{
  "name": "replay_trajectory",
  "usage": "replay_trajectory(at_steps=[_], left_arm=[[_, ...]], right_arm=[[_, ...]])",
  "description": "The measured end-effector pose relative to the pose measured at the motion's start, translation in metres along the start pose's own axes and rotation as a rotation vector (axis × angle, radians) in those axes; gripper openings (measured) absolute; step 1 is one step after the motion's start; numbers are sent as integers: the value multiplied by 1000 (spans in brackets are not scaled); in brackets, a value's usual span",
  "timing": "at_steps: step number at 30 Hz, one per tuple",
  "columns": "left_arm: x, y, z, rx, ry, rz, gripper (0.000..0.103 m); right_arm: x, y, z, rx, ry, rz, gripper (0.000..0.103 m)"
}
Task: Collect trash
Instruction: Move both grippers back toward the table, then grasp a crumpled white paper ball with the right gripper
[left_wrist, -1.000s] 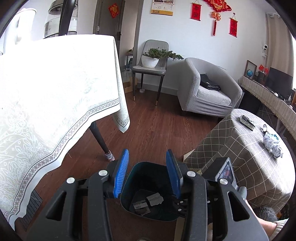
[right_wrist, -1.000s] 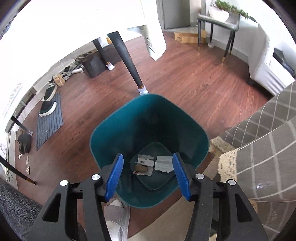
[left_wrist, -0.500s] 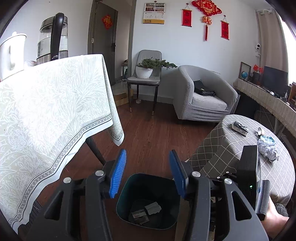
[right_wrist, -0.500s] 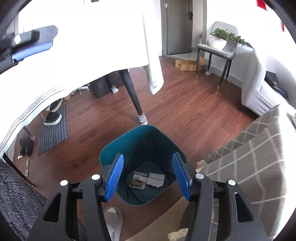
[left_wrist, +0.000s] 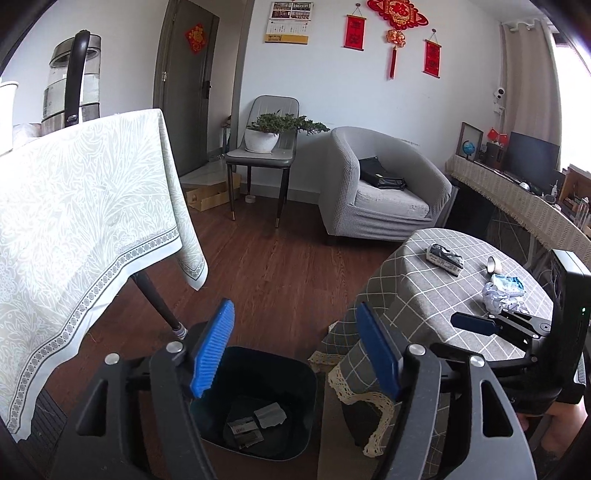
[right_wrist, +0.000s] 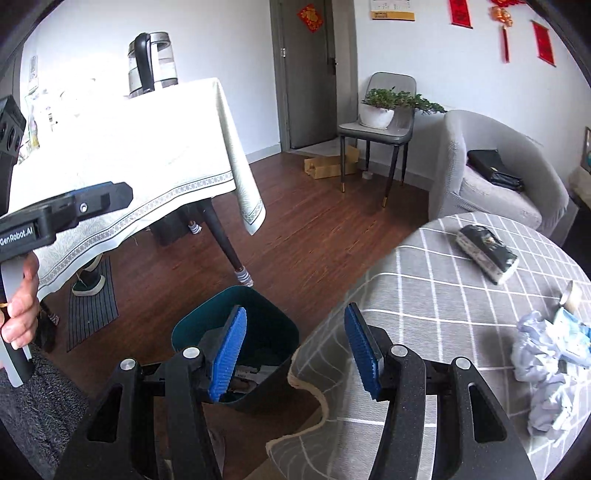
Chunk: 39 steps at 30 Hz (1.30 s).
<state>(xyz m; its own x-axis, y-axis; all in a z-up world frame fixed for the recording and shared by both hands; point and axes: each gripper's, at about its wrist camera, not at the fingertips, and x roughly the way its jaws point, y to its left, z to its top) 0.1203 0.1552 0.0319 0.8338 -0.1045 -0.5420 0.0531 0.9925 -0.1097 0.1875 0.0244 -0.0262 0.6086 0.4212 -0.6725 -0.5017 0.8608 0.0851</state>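
Both grippers empty: left gripper (left_wrist: 295, 349), jaws just widened, above a teal bin (left_wrist: 295, 398) holding paper scraps (left_wrist: 255, 424); right gripper (right_wrist: 295, 350) parted; crumpled paper trash (right_wrist: 546, 376) lies beyond on the checked table (right_wrist: 443, 302)

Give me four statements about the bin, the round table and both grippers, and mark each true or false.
1. The teal bin already holds scraps. True.
2. The right gripper is clamped on crumpled paper. False: its jaws are open with nothing between them.
3. Crumpled paper lies on the checked round table. True.
4. The left gripper holds a piece of trash. False: it is open and empty, jaws having just widened.
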Motion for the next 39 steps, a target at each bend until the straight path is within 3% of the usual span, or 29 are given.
replay_trajectory(at_steps=[6,10,14,20,26,30,33,39], left_arm=[[1,-43,-1,97,-14,-2,79],[2,-71,3,145,-21,-23,81],[-1,-104,10,176,-35,-98,87],[11,-158,12,267,-21,-172,88],[37,-192,18,269,26,-271,88],[59,-205,20,287,57,-278,88],[82,-209,22,256,116,-325,90],[113,-226,15,300,158,-366,90]], right_arm=[[-36,-40,-9,46,-24,-77,56],[-66,-66,-13,63,-35,-123,65],[-93,-96,-16,80,-39,-187,66],[-120,-139,-36,125,-4,-238,68],[-122,-155,-56,103,56,-250,71],[-113,-157,-61,91,78,-224,72],[-101,-158,-62,78,92,-201,74],[-79,-161,-60,56,111,-195,75]])
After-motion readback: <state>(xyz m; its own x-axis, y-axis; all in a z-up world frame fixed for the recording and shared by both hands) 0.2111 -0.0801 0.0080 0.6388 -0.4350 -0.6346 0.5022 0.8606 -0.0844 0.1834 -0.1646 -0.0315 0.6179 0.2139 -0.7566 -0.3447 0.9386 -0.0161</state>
